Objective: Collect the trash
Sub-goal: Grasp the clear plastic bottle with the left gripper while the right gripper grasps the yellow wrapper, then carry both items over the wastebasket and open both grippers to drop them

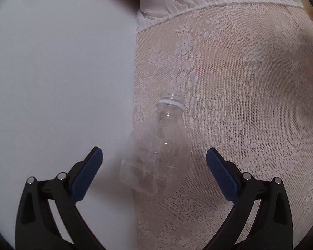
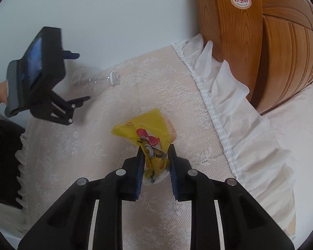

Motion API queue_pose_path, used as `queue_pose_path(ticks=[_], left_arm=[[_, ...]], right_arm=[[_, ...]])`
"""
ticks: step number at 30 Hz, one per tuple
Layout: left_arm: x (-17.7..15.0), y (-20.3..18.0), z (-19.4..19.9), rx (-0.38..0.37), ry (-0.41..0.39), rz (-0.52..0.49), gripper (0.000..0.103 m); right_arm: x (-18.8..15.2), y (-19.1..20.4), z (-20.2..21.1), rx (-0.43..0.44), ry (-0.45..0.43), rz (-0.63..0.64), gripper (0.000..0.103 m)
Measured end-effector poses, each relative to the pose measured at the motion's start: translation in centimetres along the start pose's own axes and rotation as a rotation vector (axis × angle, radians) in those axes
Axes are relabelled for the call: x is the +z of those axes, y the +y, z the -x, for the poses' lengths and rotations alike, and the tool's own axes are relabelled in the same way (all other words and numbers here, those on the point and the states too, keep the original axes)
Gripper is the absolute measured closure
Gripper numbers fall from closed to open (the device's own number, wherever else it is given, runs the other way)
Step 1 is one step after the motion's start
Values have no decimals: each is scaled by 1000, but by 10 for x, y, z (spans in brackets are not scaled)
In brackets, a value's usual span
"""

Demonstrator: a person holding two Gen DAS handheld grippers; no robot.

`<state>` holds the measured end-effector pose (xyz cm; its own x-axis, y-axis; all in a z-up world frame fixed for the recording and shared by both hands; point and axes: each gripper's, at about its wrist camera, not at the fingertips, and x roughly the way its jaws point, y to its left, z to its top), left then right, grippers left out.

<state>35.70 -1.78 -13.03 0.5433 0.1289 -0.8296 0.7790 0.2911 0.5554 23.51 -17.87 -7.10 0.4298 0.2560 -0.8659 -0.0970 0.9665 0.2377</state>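
Observation:
A clear, empty, capless plastic bottle (image 1: 156, 145) lies on the lace bed cover (image 1: 250, 104) at its left edge, neck pointing away. My left gripper (image 1: 154, 156) is open, its blue pads (image 1: 87, 173) on either side of the bottle's body without touching it. The bottle (image 2: 96, 80) also shows in the right wrist view, with the left gripper (image 2: 81, 77) around it. My right gripper (image 2: 155, 152) is shut on a yellow snack wrapper (image 2: 150, 135) and holds it just above the cover.
A wooden headboard (image 2: 250, 41) stands at the right with a white frilled pillow edge (image 2: 229, 108) in front of it. A white wall (image 1: 58, 73) runs along the bed's left edge. A dark object (image 2: 2, 162) sits at the lower left.

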Motion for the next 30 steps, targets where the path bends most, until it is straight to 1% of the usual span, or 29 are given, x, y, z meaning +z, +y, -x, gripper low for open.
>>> queue_pose_path(ticks=[3,5,6,7,8,9,11,12,14,16,18,20,23,26,27,30], left_arm=[[4,-4,-12,-43,30,-37,8],[5,-2,-16,-85,35,-27,10],[6,1,-16,-98,31,-12,14],[6,4,-16,-112,28,5,22],[7,9,-17,-142,33,23,29],[7,13,-18,-183,47,47,40],[7,22,-21,-218,47,92,40],[8,23,-22,-220,46,98,41],[7,24,-20,-200,32,99,41],[3,26,-16,-204,24,131,41],[-1,26,-7,-184,11,159,41],[-8,21,11,-148,-12,184,41],[-16,12,41,-138,-55,245,41],[-29,-7,72,-141,-93,295,41],[-27,-18,82,-146,-99,313,41],[-41,-50,114,-185,-116,380,41]], right_arm=[[-10,1,1,-12,-3,0,80],[-15,1,5,-16,-4,-5,80],[-20,1,7,-15,-4,-11,80],[-21,0,8,-15,-5,-15,80],[-24,0,10,-12,-5,-20,80],[-25,-1,8,-11,-4,-21,80],[-29,0,11,-15,-4,-23,80],[-31,0,12,-14,-2,-24,80],[-32,1,12,-10,-3,-23,80],[-33,1,12,-9,-8,-17,80],[-36,3,14,-7,-14,-16,80],[-36,2,16,-2,-22,-16,80],[-42,2,24,10,-38,-27,80],[-52,2,40,31,-57,-36,80],[-57,2,47,37,-65,-37,80],[-75,1,69,45,-80,-38,80]])
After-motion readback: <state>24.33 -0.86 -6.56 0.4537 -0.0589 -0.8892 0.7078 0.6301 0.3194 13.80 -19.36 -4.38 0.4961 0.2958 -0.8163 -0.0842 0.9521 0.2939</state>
